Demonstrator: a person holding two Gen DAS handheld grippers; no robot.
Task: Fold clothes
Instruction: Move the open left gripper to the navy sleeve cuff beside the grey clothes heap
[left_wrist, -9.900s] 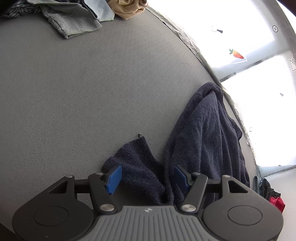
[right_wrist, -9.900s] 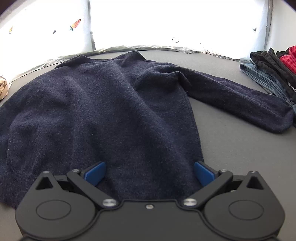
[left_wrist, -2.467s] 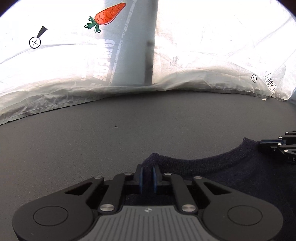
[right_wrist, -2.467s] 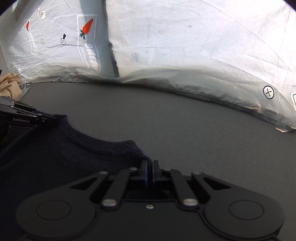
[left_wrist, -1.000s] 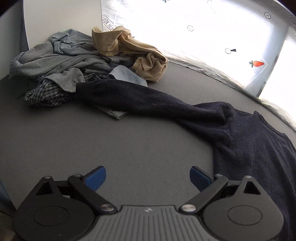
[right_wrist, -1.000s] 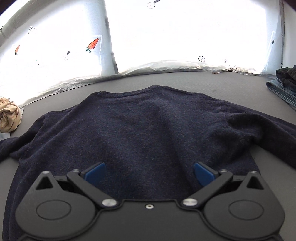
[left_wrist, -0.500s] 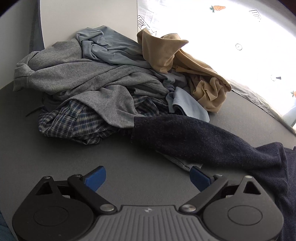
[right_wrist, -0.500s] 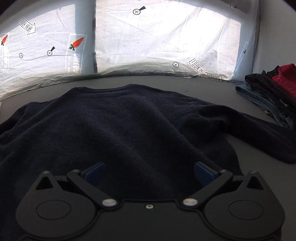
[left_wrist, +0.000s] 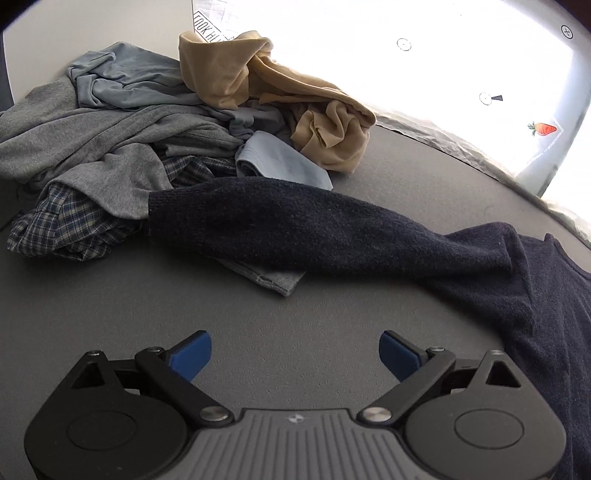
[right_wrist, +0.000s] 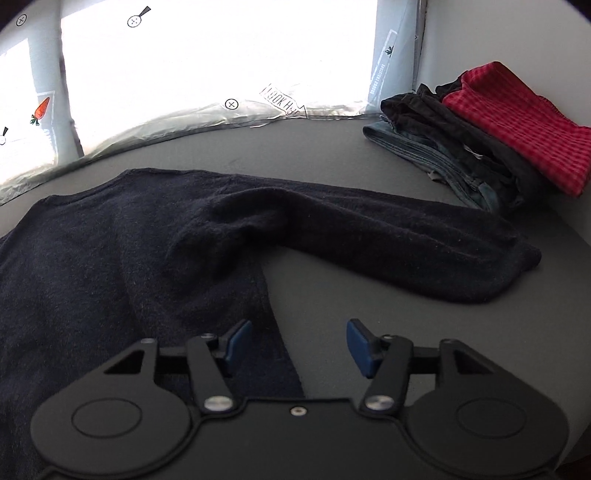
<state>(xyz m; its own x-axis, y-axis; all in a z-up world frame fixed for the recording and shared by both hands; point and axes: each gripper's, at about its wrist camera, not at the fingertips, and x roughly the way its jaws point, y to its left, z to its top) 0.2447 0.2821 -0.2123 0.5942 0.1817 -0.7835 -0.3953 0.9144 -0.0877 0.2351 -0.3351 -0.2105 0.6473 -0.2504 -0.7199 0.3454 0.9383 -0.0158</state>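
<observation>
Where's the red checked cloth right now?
In the right wrist view, the red checked cloth sits at the upper right, on top of a folded stack of dark clothes by the wall, just beyond the navy sweater's sleeve cuff.

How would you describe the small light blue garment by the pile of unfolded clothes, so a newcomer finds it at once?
Start at the heap of crumpled clothes in the far left corner of the grey table. At its near right edge, below the tan garment, lies the light blue piece. Alone there it is smooth and flat, and the navy sweater's sleeve crosses it.
</observation>
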